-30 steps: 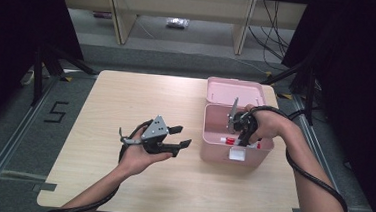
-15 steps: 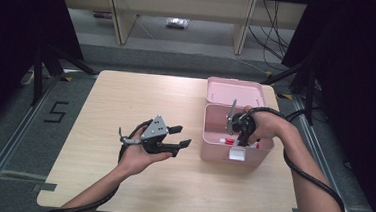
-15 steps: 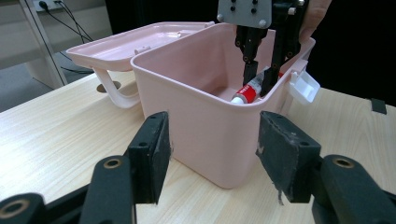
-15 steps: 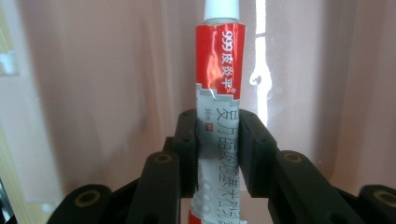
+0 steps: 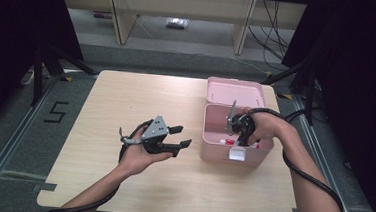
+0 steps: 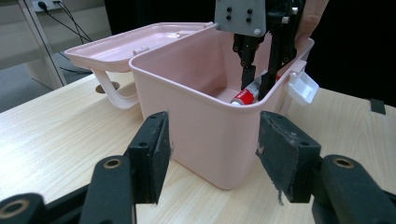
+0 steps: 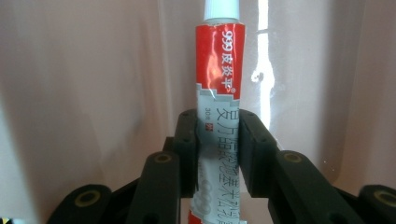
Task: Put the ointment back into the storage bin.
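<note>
Two black jaws of the right gripper (image 7: pixel 217 149) are squeezed onto a tube (image 7: pixel 219 112), one on each side of its middle. The tube is red near the top and grey lower down, with a white cap, and it has writing on it. The jaws pinch it on its flat body, likely because that is the easy part to hold without it slipping. From the left gripper view, the right gripper (image 6: pixel 258 84) reaches down from above into a pink box (image 6: pixel 205 121), and the tube (image 6: pixel 245 95) lies low inside it, close to the bottom. Going in from the top makes sense, since the box has tall walls and that is the only way in. The lid (image 5: pixel 234 91) of the box is flipped all the way back and lies flat on the tabletop (image 5: pixel 126 96) behind the box, so it is not in the way. A white clasp (image 6: pixel 302 86) hangs loose on the front wall. I cannot see anything else in the box besides the tube. The left gripper (image 5: pixel 173 137) waits over the tabletop beside the box, with its jaws wide apart and holding nothing, pointing toward the box.
</note>
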`<state>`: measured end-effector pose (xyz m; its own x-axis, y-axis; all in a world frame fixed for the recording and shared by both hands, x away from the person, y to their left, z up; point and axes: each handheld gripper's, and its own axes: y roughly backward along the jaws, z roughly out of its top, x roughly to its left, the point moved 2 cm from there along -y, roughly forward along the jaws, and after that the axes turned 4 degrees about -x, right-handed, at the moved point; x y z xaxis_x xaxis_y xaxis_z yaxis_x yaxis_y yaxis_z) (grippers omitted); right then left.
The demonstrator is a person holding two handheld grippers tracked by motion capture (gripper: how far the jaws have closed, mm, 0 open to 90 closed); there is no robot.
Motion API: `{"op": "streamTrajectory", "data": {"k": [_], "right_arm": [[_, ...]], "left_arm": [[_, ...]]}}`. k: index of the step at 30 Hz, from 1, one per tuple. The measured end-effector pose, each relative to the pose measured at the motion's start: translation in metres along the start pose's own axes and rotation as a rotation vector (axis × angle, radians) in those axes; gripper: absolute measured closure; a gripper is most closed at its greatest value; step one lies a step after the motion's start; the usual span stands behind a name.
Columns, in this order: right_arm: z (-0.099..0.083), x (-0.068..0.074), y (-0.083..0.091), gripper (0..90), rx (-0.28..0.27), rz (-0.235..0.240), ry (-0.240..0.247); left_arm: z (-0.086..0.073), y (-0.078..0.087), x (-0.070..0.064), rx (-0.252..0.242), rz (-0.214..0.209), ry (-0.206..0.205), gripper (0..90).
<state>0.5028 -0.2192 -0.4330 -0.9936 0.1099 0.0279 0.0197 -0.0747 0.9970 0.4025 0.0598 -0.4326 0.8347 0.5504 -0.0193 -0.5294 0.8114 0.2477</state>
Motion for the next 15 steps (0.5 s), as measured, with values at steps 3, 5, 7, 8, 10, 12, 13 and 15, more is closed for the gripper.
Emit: {"op": "streamTrajectory", "data": {"k": [3, 5, 7, 8, 10, 12, 13, 15], "right_arm": [[-0.0007, 0.0009, -0.0005, 72.1, 0.009, -0.006, -0.030], [-0.0004, 0.0047, 0.0002, 72.1, 0.028, -0.002, -0.085], [-0.0004, 0.0052, -0.0005, 72.1, 0.027, 0.012, -0.101], [-0.0003, 0.0046, -0.0004, 72.1, 0.026, 0.007, -0.090], [-0.0005, 0.0042, -0.0006, 72.1, 0.030, 0.011, -0.098], [-0.0005, 0.0037, -0.0010, 72.1, 0.027, 0.007, -0.094], [-0.0005, 0.0033, -0.0011, 72.1, 0.024, 0.007, -0.091], [-0.0003, 0.0010, -0.0021, 72.1, 0.010, 0.015, -0.068]], "left_arm": [[-0.0003, -0.0002, -0.0001, 0.000, 0.000, 0.001, 43.5], [-0.0005, -0.0002, -0.0003, -0.002, -0.001, 0.000, 43.5], [-0.0004, -0.0001, -0.0002, -0.002, 0.000, 0.000, 43.5], [-0.0002, 0.0001, -0.0001, -0.002, 0.001, 0.000, 43.5], [0.0000, 0.0002, -0.0003, -0.002, 0.002, 0.004, 43.5], [0.0002, 0.0002, -0.0004, -0.002, 0.002, 0.004, 43.5], [0.0003, 0.0000, -0.0003, -0.002, 0.002, 0.004, 43.5], [0.0002, -0.0003, -0.0004, -0.002, 0.001, 0.004, 43.5]]}}
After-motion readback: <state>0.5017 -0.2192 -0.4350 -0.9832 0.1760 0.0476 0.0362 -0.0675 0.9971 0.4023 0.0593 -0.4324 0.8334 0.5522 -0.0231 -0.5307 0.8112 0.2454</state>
